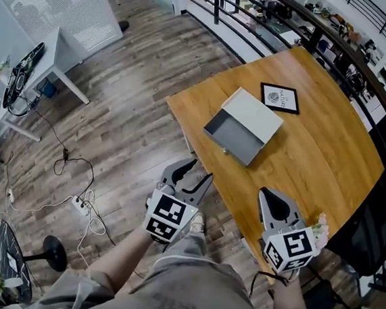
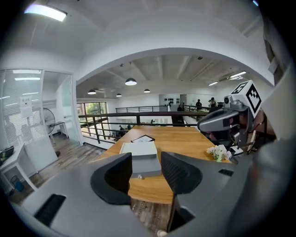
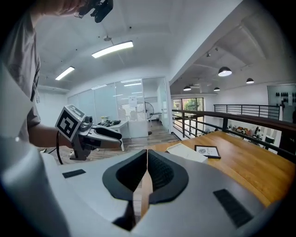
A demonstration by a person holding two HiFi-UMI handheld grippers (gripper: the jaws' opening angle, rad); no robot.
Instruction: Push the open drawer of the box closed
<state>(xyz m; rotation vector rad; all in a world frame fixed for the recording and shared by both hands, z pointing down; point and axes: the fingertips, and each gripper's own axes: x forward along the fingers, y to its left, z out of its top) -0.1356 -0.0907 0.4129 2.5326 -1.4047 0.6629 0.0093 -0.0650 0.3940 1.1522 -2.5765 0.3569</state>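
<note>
White box point(image 1: 254, 114) at frame centre on wooden table point(image 1: 321, 163), near the table's left edge, just beside a framed picture point(image 1: 280, 98). Grey drawer point(image 1: 232, 137) pulled out toward lower left, small knob on its front. Left gripper point(image 1: 195, 171) at lower centre, off the table edge, jaws moderately apart, pointing at the drawer. Right gripper point(image 1: 270, 195) at lower right over the table's near edge, jaws pressed together, gripping nothing.

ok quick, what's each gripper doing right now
Left gripper: open, nothing between its jaws.
Right gripper: shut, holding nothing.
</note>
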